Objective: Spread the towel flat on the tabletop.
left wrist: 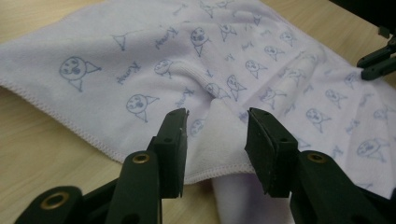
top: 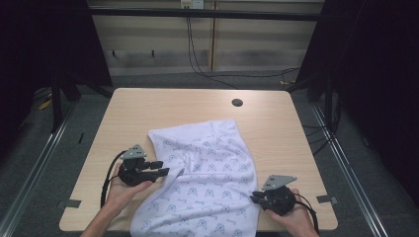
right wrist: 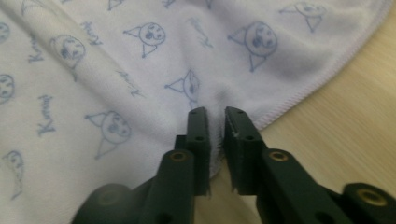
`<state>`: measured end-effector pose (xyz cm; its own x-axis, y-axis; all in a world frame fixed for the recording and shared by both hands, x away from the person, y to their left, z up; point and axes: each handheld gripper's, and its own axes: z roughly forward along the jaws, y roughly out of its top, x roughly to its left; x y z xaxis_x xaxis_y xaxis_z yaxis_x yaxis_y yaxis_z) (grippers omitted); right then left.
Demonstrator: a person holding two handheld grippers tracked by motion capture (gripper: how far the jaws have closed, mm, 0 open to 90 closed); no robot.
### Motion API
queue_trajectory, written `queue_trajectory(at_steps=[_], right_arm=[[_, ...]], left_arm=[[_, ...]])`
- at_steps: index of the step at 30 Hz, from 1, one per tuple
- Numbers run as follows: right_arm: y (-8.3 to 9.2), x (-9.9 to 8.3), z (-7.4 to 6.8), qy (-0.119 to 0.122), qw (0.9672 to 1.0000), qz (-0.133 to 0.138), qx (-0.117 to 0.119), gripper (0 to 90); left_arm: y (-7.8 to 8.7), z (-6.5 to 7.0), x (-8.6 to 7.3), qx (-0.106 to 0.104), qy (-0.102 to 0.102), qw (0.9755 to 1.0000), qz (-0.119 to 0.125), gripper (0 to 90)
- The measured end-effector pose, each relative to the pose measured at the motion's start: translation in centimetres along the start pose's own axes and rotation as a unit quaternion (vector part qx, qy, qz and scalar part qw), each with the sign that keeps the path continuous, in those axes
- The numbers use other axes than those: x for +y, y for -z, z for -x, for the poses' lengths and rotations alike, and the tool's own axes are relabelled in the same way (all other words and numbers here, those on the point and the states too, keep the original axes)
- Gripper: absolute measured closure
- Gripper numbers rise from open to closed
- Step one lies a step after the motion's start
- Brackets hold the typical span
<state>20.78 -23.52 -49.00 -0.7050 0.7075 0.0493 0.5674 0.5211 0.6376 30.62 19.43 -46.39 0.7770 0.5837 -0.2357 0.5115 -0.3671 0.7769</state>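
High view: white printed cloth point(top: 202, 177) spread rumpled on the table point(top: 148, 106), draping over its near edge. Left tool point(top: 165, 172) at the cloth's left edge, right tool point(top: 255, 196) at its right edge. Left tool view adds detail: jaws parted, a raised fold standing between them, unpinched. Right tool view: jaws clenched on the hemmed edge, fabric puckered between them.

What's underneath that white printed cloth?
The cloth lies on a wooden table, bare around it. Near the left gripper a fold shows more cloth beneath. Whatever else lies under it is covered.
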Motion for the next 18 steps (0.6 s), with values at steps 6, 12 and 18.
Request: queue_trajectory(at_steps=[6, 12, 18], right_arm=[[1.4, -1.4, 1.7, -0.036, 0.9993, -0.005, 0.007, 88.1], [2.0, -1.9, 1.5, -0.043, 0.9983, 0.015, 0.038, 73.2], [1.4, 0.1, 2.2, -0.040, 0.9974, 0.051, 0.030, 66.9]], left_arm=[[-2.3, 0.2, 0.4, 0.015, -0.008, 0.9990, -0.041, 56.5], [-4.2, -1.3, -0.3, 0.095, -0.047, 0.9899, -0.094, 84.9], [-3.3, -3.7, -0.2, 0.136, -0.068, 0.9832, -0.100, 89.5]])
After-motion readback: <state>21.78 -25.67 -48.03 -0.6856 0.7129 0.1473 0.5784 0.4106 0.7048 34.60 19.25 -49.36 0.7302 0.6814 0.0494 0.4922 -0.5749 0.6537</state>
